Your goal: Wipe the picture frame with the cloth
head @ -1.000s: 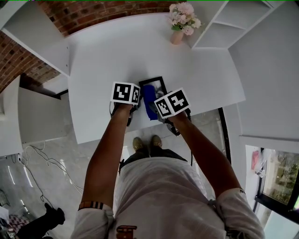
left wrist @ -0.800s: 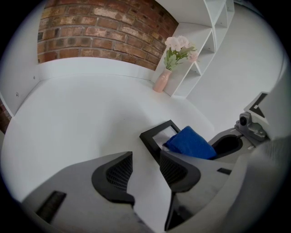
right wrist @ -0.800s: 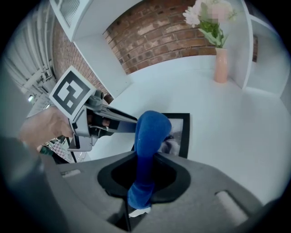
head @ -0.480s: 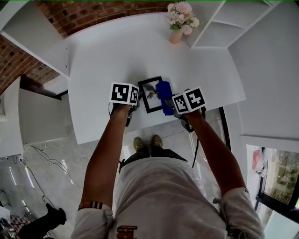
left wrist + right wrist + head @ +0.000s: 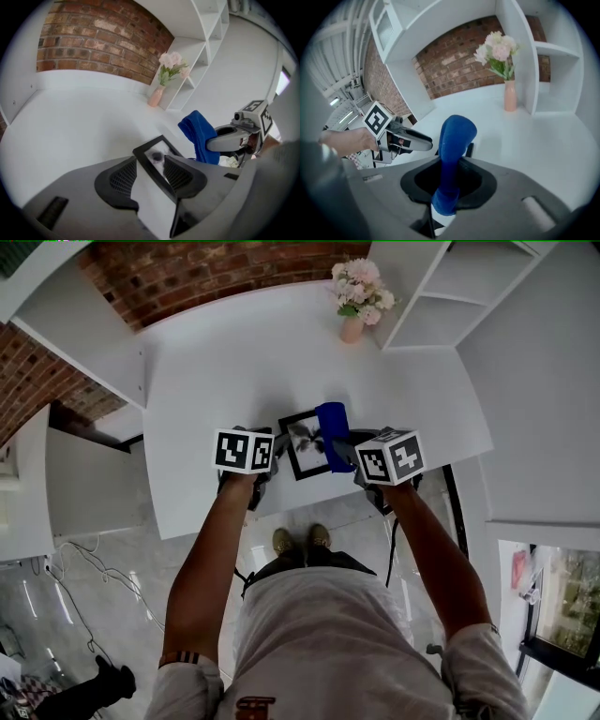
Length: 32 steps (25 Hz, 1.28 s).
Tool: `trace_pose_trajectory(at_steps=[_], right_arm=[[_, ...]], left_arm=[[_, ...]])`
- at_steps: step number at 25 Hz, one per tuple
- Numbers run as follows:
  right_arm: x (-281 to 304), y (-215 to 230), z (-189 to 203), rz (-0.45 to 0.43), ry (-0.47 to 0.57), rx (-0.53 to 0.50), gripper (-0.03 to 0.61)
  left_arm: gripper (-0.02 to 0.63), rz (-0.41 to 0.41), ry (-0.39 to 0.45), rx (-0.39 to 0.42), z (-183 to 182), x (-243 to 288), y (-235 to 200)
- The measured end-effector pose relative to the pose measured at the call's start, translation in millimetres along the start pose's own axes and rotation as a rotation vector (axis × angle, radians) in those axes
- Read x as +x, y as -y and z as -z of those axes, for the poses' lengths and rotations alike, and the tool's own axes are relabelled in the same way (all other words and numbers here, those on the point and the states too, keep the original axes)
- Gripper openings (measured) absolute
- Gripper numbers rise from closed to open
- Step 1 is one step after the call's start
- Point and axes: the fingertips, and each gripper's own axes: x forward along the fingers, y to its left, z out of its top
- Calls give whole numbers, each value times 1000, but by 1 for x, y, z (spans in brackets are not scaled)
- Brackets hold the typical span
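A small black picture frame (image 5: 302, 442) lies on the white table (image 5: 216, 362) near its front edge. My left gripper (image 5: 274, 452) is at the frame's left edge; in the left gripper view the jaws stand narrowly apart with the frame's black border (image 5: 151, 165) caught between the pads (image 5: 123, 178). My right gripper (image 5: 347, 452) is shut on a rolled blue cloth (image 5: 333, 434), which sticks up from the jaws (image 5: 452, 140). The cloth sits over the frame's right edge, and from the left gripper view it (image 5: 199, 136) hangs just beyond the frame.
A pink vase of flowers (image 5: 356, 296) stands at the table's back right, beside white open shelves (image 5: 450, 287). A brick wall (image 5: 187, 268) runs behind. The table's front edge is just under both grippers, with the person's feet (image 5: 300, 540) below it.
The right gripper has carried the blue cloth rightward across the frame, from its left-middle to its right edge, uncovering the picture. The left gripper stays at the frame's left edge.
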Motion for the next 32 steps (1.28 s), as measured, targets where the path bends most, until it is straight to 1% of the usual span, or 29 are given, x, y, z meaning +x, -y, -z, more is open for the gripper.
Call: trace_pose_trajectory(at_steps=[2, 4, 7, 10, 12, 15, 17, 22, 27, 32], right_arm=[[-13, -9, -21, -9, 85, -46, 69], [-27, -17, -41, -18, 172, -83, 69], [-49, -31, -67, -40, 294, -134, 69], [-69, -47, -88, -61, 401, -186, 69], [-81, -58, -98, -75, 470, -216, 69], [-100, -75, -110, -96, 568, -266, 69], [-111, -88, -116, -109, 624, -310, 69], [-136, -110, -123, -119, 746, -400, 69], [-155, -120, -123, -123, 841, -410, 69], [-168, -128, -120, -132, 910, -425, 69]], left_arm=[[181, 42, 84, 34, -16, -16, 13], [179, 76, 189, 68, -36, -37, 26], [172, 105, 362, 116, -65, -72, 46], [152, 135, 514, 166, -87, -106, 68], [131, 146, 600, 205, -99, -127, 82], [100, 153, 698, 271, -109, -151, 103], [83, 158, 746, 307, -114, -164, 116], [40, 150, 826, 354, -119, -187, 139], [2, 120, 872, 408, -115, -202, 150], [0, 107, 893, 446, -110, -208, 158]])
